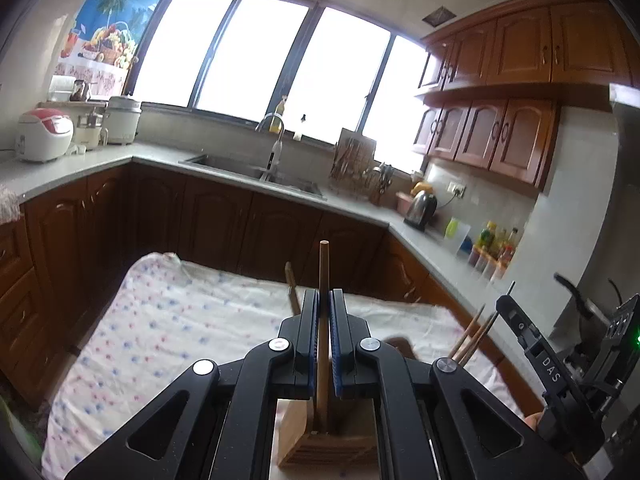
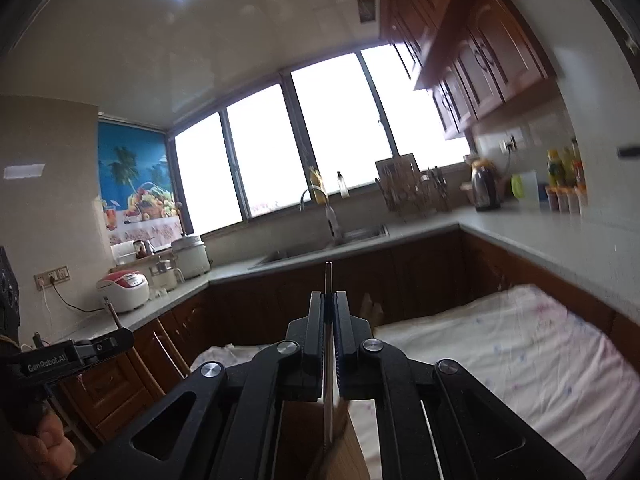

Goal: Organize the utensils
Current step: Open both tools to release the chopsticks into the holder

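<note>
Wooden chopstick (image 1: 323,312): upright, clamped between the closed pads of the left gripper (image 1: 324,304); lower end inside the wooden utensil holder (image 1: 320,440) at 6 o'clock.
Metal chopstick (image 2: 329,280): upright, pinched by the right gripper (image 2: 329,304), jaws closed on it; tip reaches the wooden box (image 2: 340,452) at 6 o'clock.
Other chopsticks (image 1: 474,336): at 3 o'clock from the left gripper, leaning.
Table: dotted floral cloth (image 1: 168,320) under the holder.
Surroundings: sink (image 1: 256,172) at 12 o'clock, kettle (image 1: 422,204) at 2 o'clock, rice cooker (image 1: 44,134) at 10 o'clock.
</note>
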